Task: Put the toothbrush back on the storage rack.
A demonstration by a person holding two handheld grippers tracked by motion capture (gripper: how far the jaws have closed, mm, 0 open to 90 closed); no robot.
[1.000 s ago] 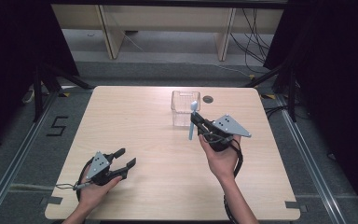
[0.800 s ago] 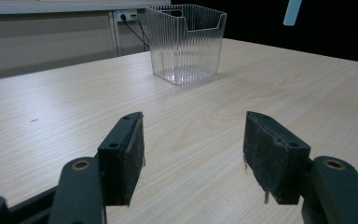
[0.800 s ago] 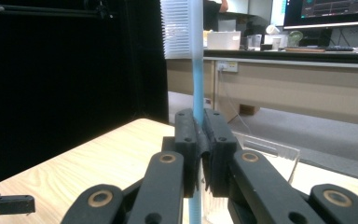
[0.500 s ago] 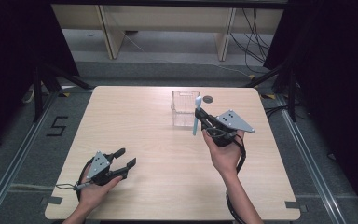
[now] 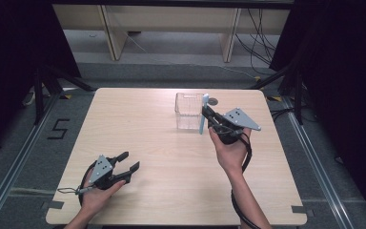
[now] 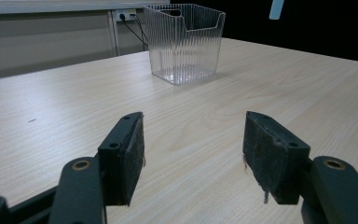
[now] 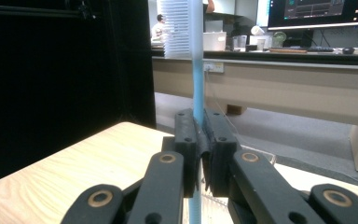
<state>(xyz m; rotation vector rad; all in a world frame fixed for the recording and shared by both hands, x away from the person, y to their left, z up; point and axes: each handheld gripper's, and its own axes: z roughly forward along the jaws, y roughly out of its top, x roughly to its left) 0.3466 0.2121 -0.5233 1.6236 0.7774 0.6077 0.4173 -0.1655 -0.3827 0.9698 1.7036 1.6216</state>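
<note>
A clear ribbed plastic container (image 5: 188,112) stands at the back middle of the wooden table (image 5: 171,191). My right gripper (image 5: 208,115) is raised just right of it, shut on a light blue toothbrush (image 5: 202,119) held upright. In the right gripper view the toothbrush (image 7: 196,60) rises from between the shut jaws (image 7: 198,140), its white bristles at the top. My left gripper (image 5: 128,161) rests open near the table's front left, holding nothing. The left gripper view has the container (image 6: 185,42) ahead beyond the open gripper (image 6: 193,154) and one end of the toothbrush (image 6: 276,8) at the top edge.
A small dark round disc (image 5: 213,101) lies on the table behind the right gripper, close to the back edge. Wooden furniture legs and cables stand beyond the table. Black curtains hang along both sides.
The right gripper has carried the toothbrush farther back and closer to the container, turning it more upright. The left gripper has stayed where it was.
</note>
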